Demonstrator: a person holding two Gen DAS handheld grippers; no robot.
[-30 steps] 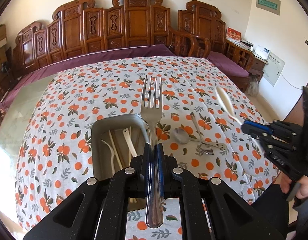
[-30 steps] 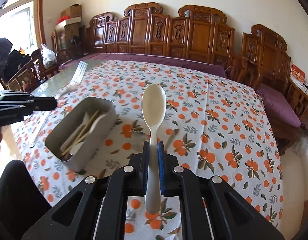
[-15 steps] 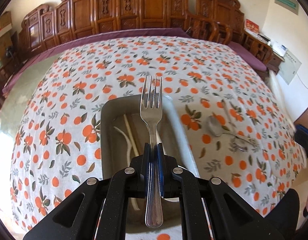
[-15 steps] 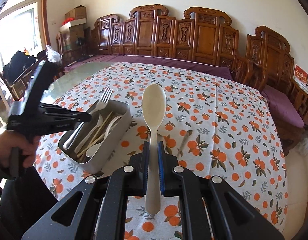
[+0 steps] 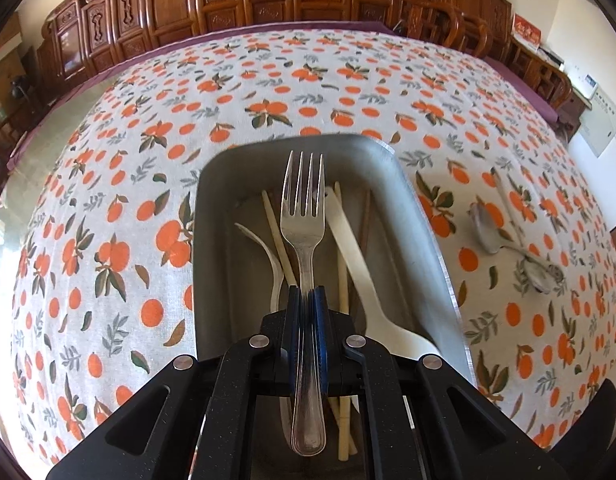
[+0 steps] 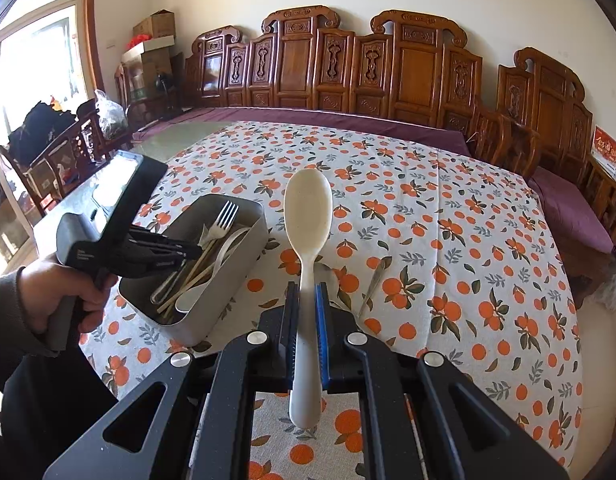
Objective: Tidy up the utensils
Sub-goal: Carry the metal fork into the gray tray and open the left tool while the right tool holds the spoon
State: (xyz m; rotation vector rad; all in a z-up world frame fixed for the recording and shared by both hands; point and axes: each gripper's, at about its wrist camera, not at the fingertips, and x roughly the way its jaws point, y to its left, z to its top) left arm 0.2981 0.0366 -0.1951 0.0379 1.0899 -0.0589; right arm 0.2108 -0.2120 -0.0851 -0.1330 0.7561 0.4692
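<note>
My left gripper [image 5: 306, 296] is shut on a metal fork [image 5: 302, 216], tines forward, held low over the grey metal box [image 5: 417, 208]. Inside that box lie chopsticks [image 5: 276, 236] and a white plastic spoon [image 5: 349, 248]. From the right wrist view, the left gripper [image 6: 196, 250] reaches into the box [image 6: 236, 276] with the fork [image 6: 222, 220] above the utensils. The right gripper [image 6: 306, 300] is shut on a cream plastic spoon [image 6: 308, 216], bowl forward, held above the tablecloth to the right of the box. A metal spoon [image 5: 485, 228] lies on the cloth right of the box.
The table wears an orange-fruit patterned cloth [image 6: 447, 240]. A second small metal utensil [image 6: 373, 280] lies on it beside the spoon. Carved wooden benches [image 6: 347, 68] with purple cushions line the far side. A person's hand [image 6: 56, 292] holds the left gripper at the table's near left.
My left gripper has dropped and moved forward with the fork, from above the table to just over the box's inside. The right gripper with the cream spoon has stayed still.
</note>
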